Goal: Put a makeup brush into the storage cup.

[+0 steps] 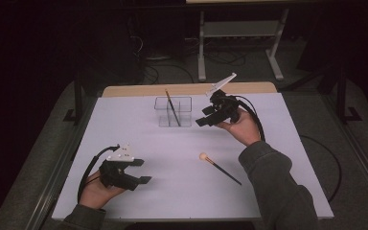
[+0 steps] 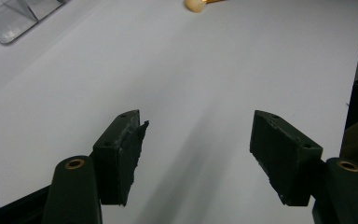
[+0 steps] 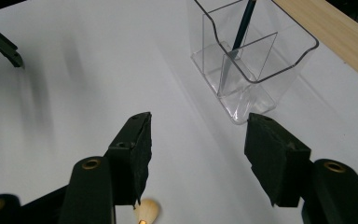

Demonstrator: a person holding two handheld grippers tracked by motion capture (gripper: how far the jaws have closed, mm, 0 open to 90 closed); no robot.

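High view first: a clear divided holder (image 1: 173, 111) stands at about twelve o'clock on the white table (image 1: 124, 139), near the far edge where a strip of bare wood (image 1: 139, 89) shows. One brush (image 1: 172, 108) already leans in it, handle up, resting against the divider, which is probably why it stands tilted rather than flat. A second brush (image 1: 219, 168), with a pale round head, lies loose on the table at roughly five o'clock from the holder, its dark handle pointing toward the person's right sleeve (image 1: 278, 187).

The right gripper (image 1: 210, 116) hangs in the air just at three o'clock of the holder, held up off the table, jaws parted with nothing between them. In the right gripper view the black jaws stand wide over bare table, the holder (image 3: 256, 51) ahead at one o'clock and the pale brush head (image 3: 147, 211) low at six. I'd judge that hand free to go for the lying brush.

The left gripper (image 1: 139, 171) sits low at seven o'clock on the table, likewise let go and empty; in the left gripper view its jaws gape over blank surface, brush head (image 2: 194, 4) far off at twelve. It seems parked out of the way.
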